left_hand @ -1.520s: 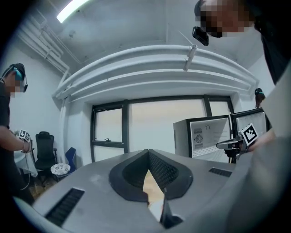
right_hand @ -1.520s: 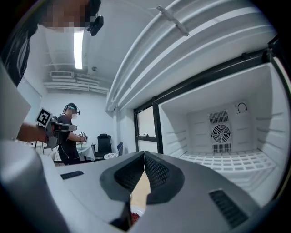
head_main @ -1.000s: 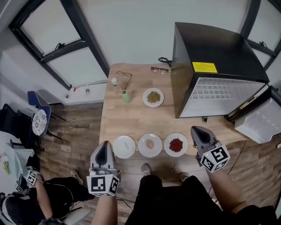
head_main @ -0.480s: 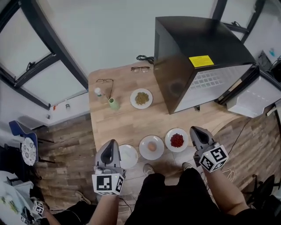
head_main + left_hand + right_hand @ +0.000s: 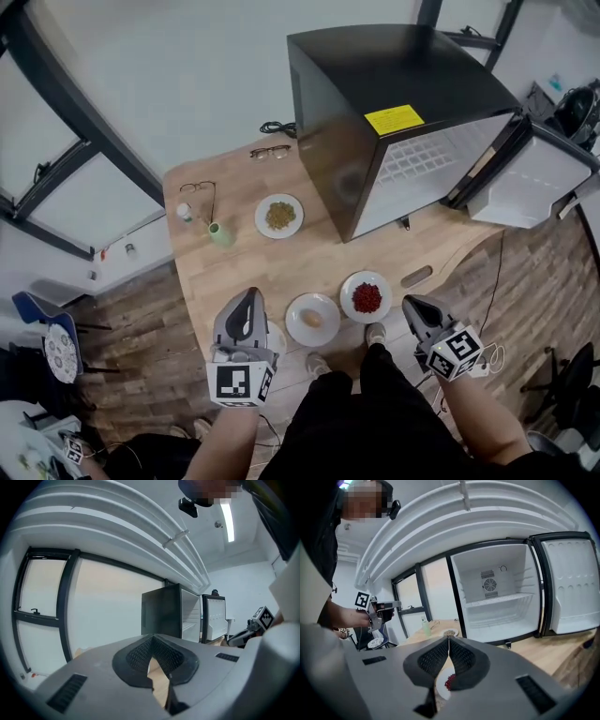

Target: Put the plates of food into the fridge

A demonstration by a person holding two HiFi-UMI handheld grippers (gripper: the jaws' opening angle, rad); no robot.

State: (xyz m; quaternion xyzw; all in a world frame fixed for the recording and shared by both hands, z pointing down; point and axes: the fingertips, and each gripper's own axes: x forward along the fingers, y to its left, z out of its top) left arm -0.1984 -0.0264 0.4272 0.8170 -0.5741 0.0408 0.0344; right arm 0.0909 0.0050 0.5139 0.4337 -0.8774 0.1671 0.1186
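Note:
Three plates sit along the table's near edge in the head view: one with red food (image 5: 366, 296), one with an egg-like item (image 5: 312, 319), and a plain white one (image 5: 273, 338) mostly hidden under my left gripper (image 5: 251, 294). A fourth plate with greenish food (image 5: 278, 215) lies farther back. The black fridge (image 5: 375, 103) stands open at the right, with its door (image 5: 530, 183) swung aside. My right gripper (image 5: 411, 302) hovers just right of the red plate, shut and empty. In the right gripper view the red plate (image 5: 449, 682) shows below the shut jaws. My left gripper is shut too.
Two pairs of glasses (image 5: 270, 151) (image 5: 199, 189), a small white bottle (image 5: 185, 212) and a green bottle (image 5: 219, 233) lie at the table's far left. The fridge's shelves (image 5: 501, 603) are bare. Another person with a gripper (image 5: 70, 448) sits at lower left.
The head view has swung right, so the table and fridge shifted left. My left gripper now covers the plain white plate. The right gripper sits lower, beside the red plate.

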